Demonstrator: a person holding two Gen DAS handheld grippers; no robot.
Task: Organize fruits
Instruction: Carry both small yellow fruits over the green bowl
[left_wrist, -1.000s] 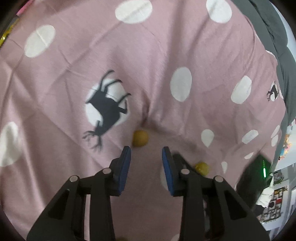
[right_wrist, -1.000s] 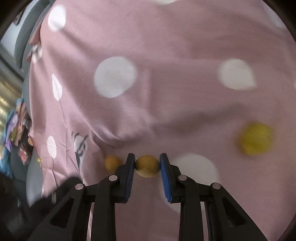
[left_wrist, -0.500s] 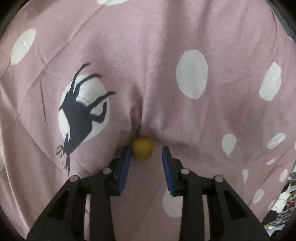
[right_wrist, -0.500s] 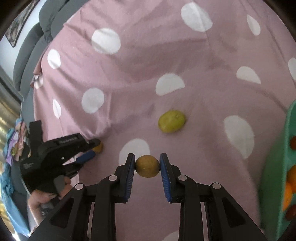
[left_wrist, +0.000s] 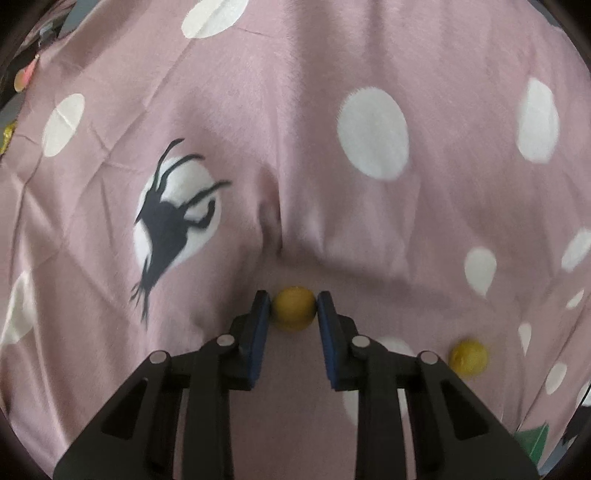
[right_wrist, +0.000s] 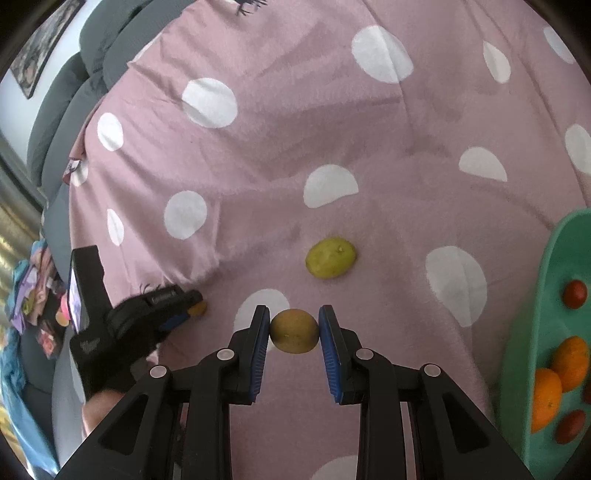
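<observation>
My left gripper (left_wrist: 294, 308) is shut on a small round yellow fruit (left_wrist: 294, 307) that rests on the pink dotted blanket (left_wrist: 295, 147). In the right wrist view the left gripper (right_wrist: 192, 301) lies low at the left with that fruit (right_wrist: 199, 307) at its tips. My right gripper (right_wrist: 294, 326) is shut on a brownish-yellow round fruit (right_wrist: 294, 331) and holds it above the blanket. A yellow-green oval fruit (right_wrist: 331, 257) lies on the blanket ahead of it; it also shows in the left wrist view (left_wrist: 468, 357).
A teal tray (right_wrist: 546, 295) at the right edge holds oranges (right_wrist: 554, 380) and small red fruits (right_wrist: 574, 294). Grey cushions (right_wrist: 74, 110) lie past the blanket at the upper left. Clutter (right_wrist: 33, 295) lies off the blanket's left edge.
My left gripper moved forward over the small yellow fruit and closed on it. My right gripper lifted and pulled back with its fruit, bringing the teal tray more into view.
</observation>
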